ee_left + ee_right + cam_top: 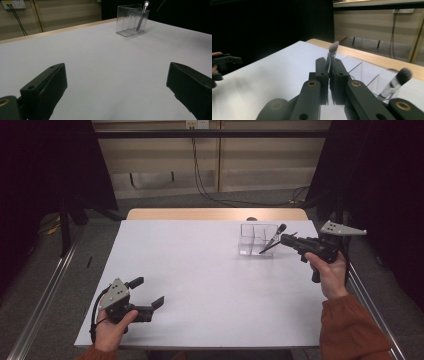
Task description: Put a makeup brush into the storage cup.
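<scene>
**Brush Pinched at Clear Organiser**

Landmark: clear rigid plastic organiser box (254,240), rectangular, thin-walled, split by inner dividers into compartments; stands on matte white tabletop (200,270), toward far right portion.

Contents: one makeup brush with shiny silver handle and dark rounded bristle head (395,81) standing tilted in a compartment, head upward, leaning on the wall. In left gripper view, seen as a slanted silver handle (141,15) inside the right-hand compartment.

Right gripper (286,239): black, hard plastic, grey three-cornered plate on top; positioned just right of the organiser, tips near its right wall. Jaws pressed together, pinching a second slim makeup brush with silver ferrule and pale fluffy tip (333,48); tip blurred, projecting past the jaw ends over the organiser. Cannot tell whether this brush touches the box.

Left gripper (148,292): black, same build, well apart from the organiser, toward the near left. Jaws spread wide, holding nothing, above bare tabletop.
</scene>
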Demonstrator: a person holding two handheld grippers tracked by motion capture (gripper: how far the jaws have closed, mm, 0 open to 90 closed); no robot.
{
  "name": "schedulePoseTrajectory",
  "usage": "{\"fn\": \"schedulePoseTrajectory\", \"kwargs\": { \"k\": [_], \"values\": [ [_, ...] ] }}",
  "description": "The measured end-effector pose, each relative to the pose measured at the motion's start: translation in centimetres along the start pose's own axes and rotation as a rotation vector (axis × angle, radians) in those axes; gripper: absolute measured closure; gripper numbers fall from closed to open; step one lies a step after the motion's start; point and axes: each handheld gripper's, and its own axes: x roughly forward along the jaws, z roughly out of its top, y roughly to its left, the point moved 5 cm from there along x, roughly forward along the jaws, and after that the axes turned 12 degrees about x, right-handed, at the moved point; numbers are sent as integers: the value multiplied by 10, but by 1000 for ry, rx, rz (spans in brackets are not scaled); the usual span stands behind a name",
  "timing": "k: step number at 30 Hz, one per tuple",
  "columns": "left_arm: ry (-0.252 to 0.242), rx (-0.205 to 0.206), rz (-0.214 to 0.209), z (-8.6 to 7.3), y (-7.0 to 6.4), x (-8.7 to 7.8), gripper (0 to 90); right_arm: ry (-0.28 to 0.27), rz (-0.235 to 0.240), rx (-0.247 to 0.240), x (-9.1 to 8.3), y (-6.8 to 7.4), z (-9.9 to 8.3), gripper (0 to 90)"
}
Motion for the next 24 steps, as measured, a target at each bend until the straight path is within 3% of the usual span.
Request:
{"fn": "schedulePoseTrajectory", "kwargs": {
  "k": [7, 24],
  "values": [
    [0, 4, 1, 0, 0, 0, 31, 9, -69, 4, 2, -14, 11, 861],
    [7, 5, -4, -1, 0, 1, 31, 7, -175, 7, 13, -36, 29, 861]
  ]
}}
